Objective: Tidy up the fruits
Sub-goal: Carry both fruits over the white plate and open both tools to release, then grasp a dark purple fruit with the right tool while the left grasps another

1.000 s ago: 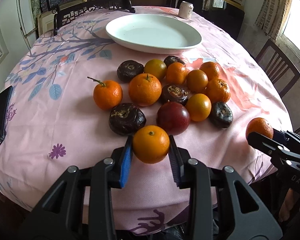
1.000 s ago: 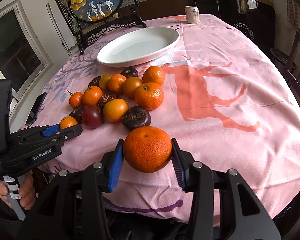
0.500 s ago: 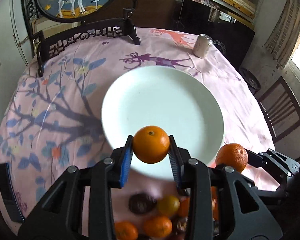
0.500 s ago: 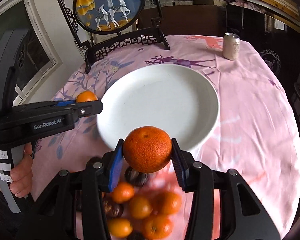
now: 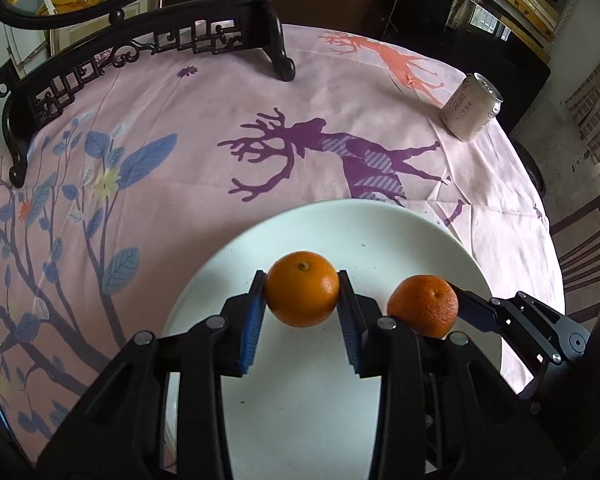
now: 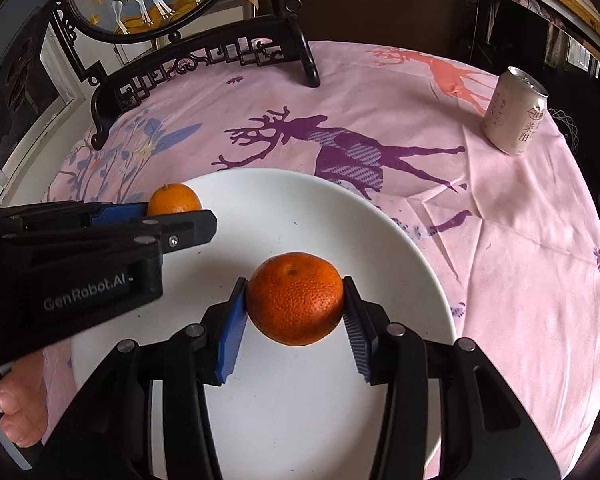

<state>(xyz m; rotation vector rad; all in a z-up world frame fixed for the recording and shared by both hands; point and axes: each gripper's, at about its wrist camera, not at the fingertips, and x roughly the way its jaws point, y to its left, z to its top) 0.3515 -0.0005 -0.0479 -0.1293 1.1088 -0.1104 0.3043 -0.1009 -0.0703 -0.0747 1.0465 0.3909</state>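
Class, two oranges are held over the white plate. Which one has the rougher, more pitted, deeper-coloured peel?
The orange in the right gripper, whose jaws are opening: its skin is dimpled and reddish-orange. The orange in the left gripper, also opening, is smoother and paler. Both hang over the plate.

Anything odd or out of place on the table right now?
Nothing stands out. The can stands upright, the plate is intact with nothing spilled on it, and each opening claw has an orange between its pads: left, right.

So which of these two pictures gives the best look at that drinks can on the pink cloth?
The right wrist view. There the can stands larger, and its printed side faces the camera. In the left wrist view the same can sits smaller near the far right table edge, leaning with the lens distortion, its print harder to read.
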